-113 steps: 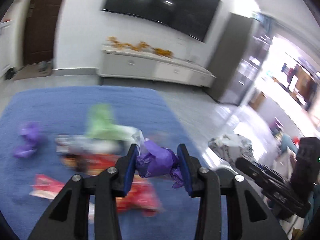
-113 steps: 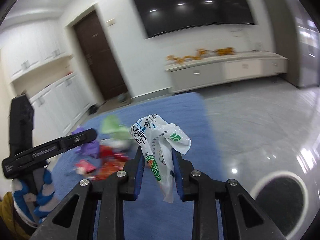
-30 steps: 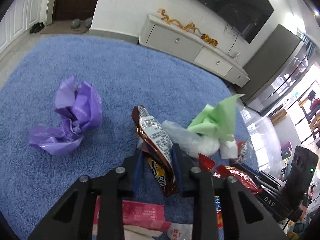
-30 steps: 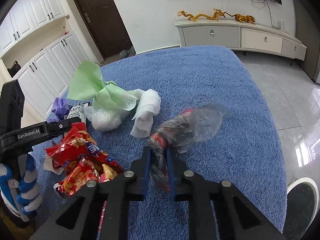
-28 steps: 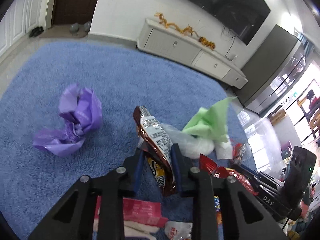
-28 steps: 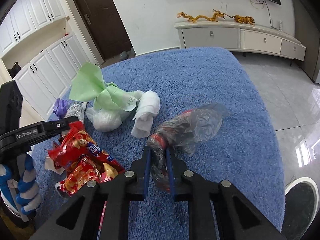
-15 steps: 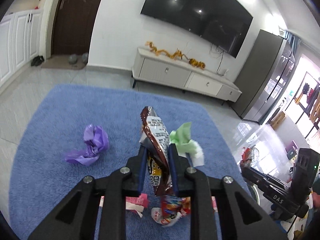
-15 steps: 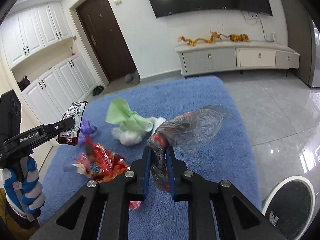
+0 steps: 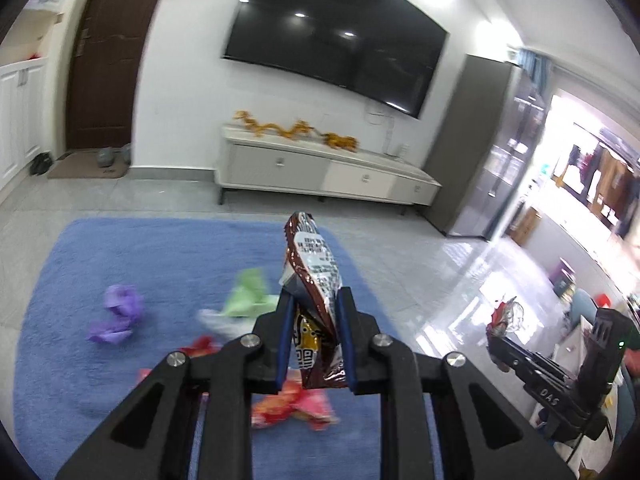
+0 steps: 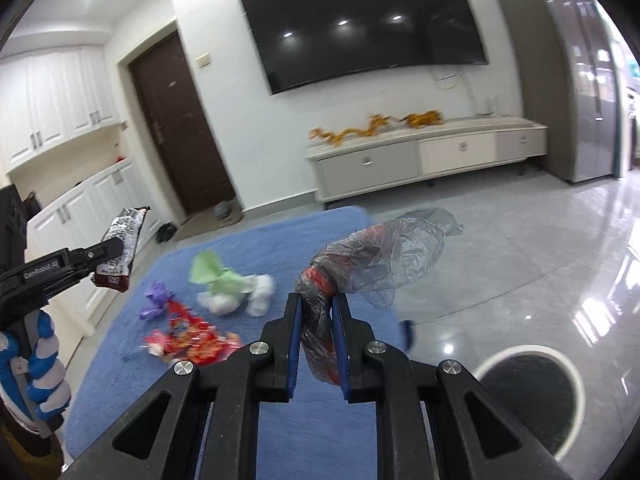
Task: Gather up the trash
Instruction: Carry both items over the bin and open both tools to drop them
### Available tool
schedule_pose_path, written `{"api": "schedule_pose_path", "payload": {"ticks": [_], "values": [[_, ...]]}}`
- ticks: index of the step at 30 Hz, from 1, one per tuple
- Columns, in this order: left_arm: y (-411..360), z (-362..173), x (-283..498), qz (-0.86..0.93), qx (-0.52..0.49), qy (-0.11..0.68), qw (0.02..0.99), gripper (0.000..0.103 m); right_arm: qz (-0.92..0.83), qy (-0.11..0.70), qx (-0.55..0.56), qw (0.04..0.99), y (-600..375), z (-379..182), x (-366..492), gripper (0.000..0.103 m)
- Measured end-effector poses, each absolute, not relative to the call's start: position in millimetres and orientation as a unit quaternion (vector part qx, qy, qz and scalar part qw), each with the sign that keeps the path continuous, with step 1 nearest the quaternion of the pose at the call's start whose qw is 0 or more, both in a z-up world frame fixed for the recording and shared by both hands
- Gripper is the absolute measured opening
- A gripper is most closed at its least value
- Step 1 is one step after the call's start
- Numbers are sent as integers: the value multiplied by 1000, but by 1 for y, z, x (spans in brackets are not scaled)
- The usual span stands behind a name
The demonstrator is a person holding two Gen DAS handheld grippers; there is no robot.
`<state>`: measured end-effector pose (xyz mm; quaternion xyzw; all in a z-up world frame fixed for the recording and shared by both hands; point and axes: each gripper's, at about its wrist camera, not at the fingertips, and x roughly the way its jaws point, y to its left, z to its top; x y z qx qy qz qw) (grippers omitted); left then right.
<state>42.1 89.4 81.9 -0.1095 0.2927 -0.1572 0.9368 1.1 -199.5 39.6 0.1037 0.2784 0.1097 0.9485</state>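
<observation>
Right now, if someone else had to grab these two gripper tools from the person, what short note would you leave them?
Left gripper: its jaws have just been closing and are shut on the brown snack wrapper, held up off the blue rug.
Right gripper: shut on the crumpled clear plastic bag with something red inside, also lifted.
Bin: the round white-rimmed bin stands on the tiles at lower right of the right wrist view.
Done: two pieces picked up, neither dropped in yet.
Left on the rug: purple wrapper, green paper, white wads, red snack packets.
</observation>
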Motion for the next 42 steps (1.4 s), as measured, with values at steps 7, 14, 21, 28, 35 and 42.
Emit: {"api": "schedule_pose_path", "payload": {"ticks": [7, 14, 21, 28, 35, 42], "values": [[-25, 73, 51, -237, -67, 324, 913, 20, 26, 290, 135, 947, -275, 16, -17, 15], [-138, 35, 65, -303, -24, 370, 878, 20, -24, 319, 197, 927, -347, -31, -21, 15], [-218, 8, 73, -344, 8, 398, 850, 19, -37, 359, 245, 900, -387, -80, -13, 15], [-274, -11, 83, -397, 13, 433, 809, 21, -57, 383, 272, 881, -408, -113, -8, 48], [-299, -16, 77, -414, 26, 429, 802, 65, -65, 383, 289, 875, -423, -124, -17, 51], [-291, -15, 76, -424, 19, 428, 798, 65, -70, 368, 296, 878, -432, -119, -32, 51]]}}
